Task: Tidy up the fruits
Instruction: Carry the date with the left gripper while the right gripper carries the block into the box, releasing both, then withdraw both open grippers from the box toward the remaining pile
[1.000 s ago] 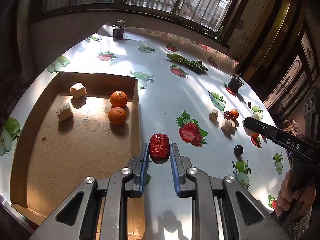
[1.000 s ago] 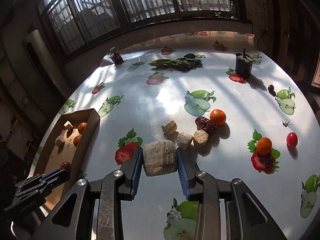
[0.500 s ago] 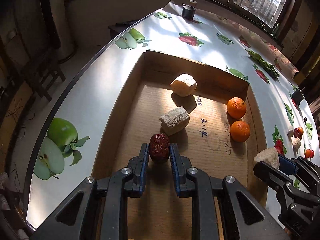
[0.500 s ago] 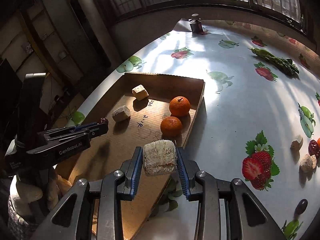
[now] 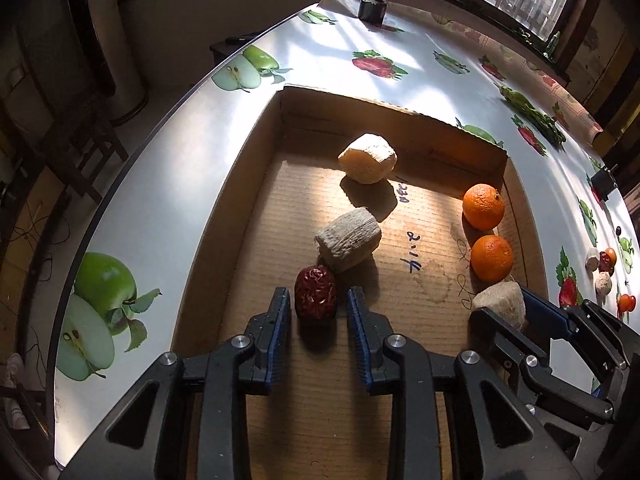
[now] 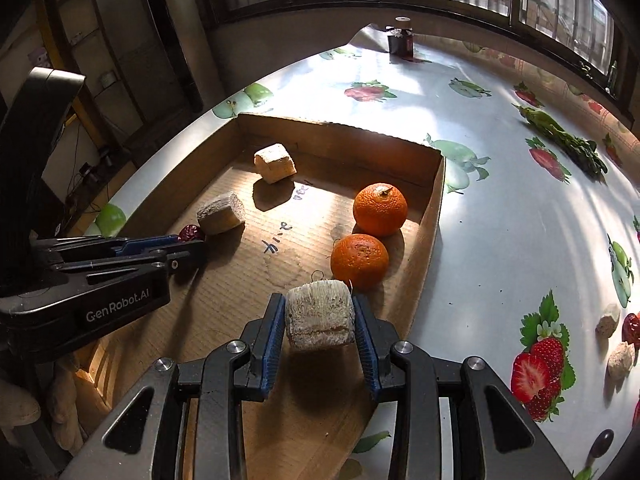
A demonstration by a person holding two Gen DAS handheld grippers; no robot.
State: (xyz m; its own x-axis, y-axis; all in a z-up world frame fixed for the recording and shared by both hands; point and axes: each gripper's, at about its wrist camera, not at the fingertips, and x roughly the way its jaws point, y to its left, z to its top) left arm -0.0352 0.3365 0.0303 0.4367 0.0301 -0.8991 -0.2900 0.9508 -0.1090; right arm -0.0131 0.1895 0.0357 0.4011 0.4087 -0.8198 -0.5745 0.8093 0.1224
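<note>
A shallow cardboard tray (image 5: pixel 256 184) (image 6: pixel 430 216) lies on the table. In it are two oranges (image 5: pixel 483 207) (image 6: pixel 380 209), two pale fibrous chunks (image 5: pixel 348 239) (image 6: pixel 221 213) and a red date (image 5: pixel 315 292) (image 6: pixel 190 233). My left gripper (image 5: pixel 319 306) is open, its jaws apart on either side of the date, which rests on the tray floor beside one chunk. My right gripper (image 6: pixel 320 320) is shut on a third pale fibrous chunk (image 6: pixel 320 316) (image 5: pixel 502 304) and holds it just above the tray, next to the nearer orange (image 6: pixel 360 260).
Loose fruits and chunks (image 6: pixel 614 340) lie on the fruit-print tablecloth at the right. A green vegetable bunch (image 6: pixel 564 142) and a small dark jar (image 6: pixel 401 38) stand farther back. The table edge (image 5: pixel 132 152) runs close along the tray's left side.
The left gripper lowered into the tray, opened and let go of the date beside a chunk. The right gripper carried its chunk over the tray, close to the oranges.
</note>
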